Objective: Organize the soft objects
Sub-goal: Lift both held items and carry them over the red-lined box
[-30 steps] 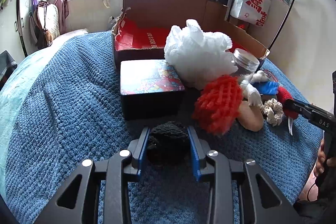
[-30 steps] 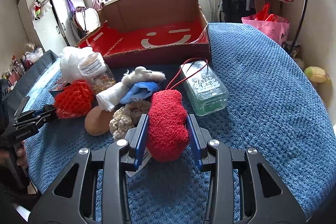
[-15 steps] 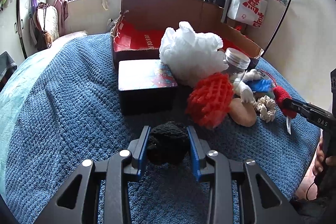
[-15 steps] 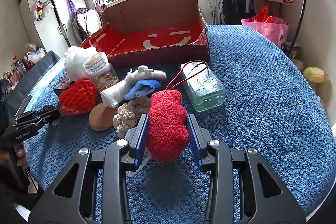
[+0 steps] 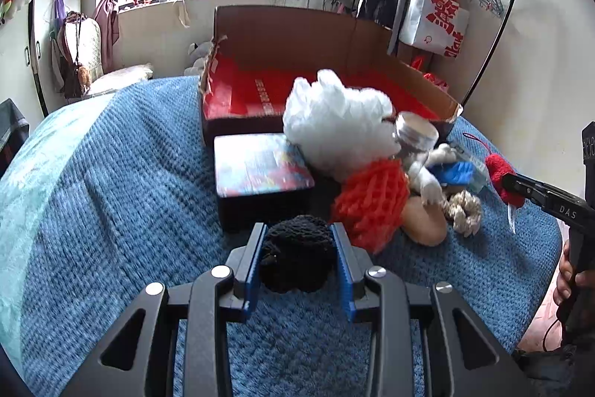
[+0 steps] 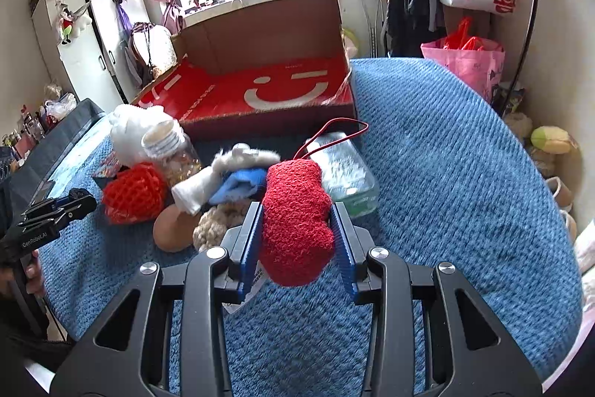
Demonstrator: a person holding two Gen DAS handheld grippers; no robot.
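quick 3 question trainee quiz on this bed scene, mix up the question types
1. True or false: the left gripper is shut on a black knit ball.
2. Multiple choice: what does the right gripper hold? A) the white puff B) a red fuzzy toy C) the jar
3. Fill in: the open cardboard box has a ____ lining.

Key: 1 true; 2 B; 3 red.
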